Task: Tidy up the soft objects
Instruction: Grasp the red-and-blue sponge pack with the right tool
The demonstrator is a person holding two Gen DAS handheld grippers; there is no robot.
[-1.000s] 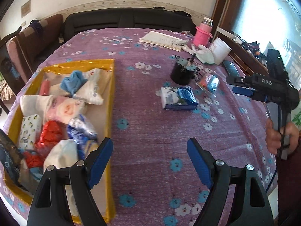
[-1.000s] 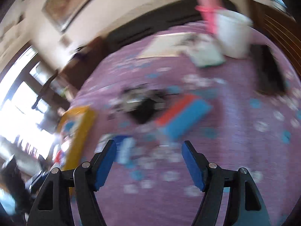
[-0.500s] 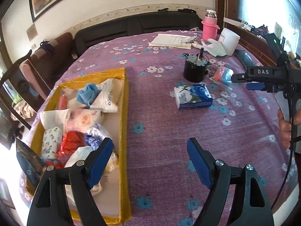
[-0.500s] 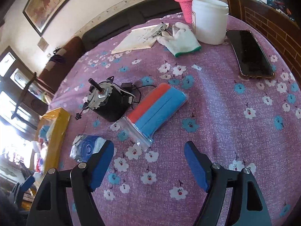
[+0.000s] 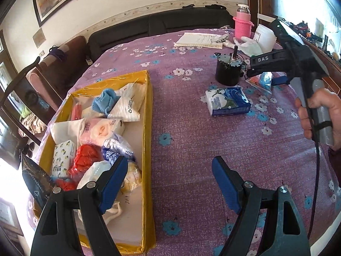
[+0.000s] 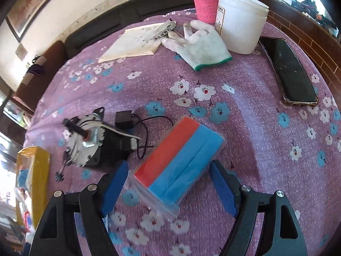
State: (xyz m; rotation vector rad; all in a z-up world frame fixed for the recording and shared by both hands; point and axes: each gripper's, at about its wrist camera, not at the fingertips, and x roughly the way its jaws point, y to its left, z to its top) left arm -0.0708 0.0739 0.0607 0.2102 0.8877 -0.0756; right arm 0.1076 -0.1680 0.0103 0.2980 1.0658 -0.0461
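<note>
While the right fingers straddle the pack: right gripper [image 6: 168, 189] spread wide, blue pads either side of the clear zip bag of red and blue sponge cloths [image 6: 181, 160], not pressing it; nothing held.
Left fingers: left gripper [image 5: 170, 183] equally wide and empty, hovering over the purple flowered cloth of the counter [image 5: 191, 132], just right of the yellow cardboard box [image 5: 149, 128].
Task things: sponge bag lies on the counter beside the black electric motor with its wires [image 6: 93, 143]; a blue-and-white tissue pack [image 5: 228, 101] lies loose nearer the box, which already holds soft packets and cloths.
Step in hand: judged as the approach to grasp the sponge bag with the right hand.
Next move: likely a little lower, then closing across the bag's width, keeping clear of the motor's wires; after that, carrying it left to the box.
Farther out: white knit glove [image 6: 200, 44], white plastic tub [image 6: 240, 23], black phone [image 6: 287, 70], far right.
Hard to tell: the bag's near flap is blurred; how high the pads stand above the counter is unclear; box contents are partly hidden behind the left fingers.
</note>
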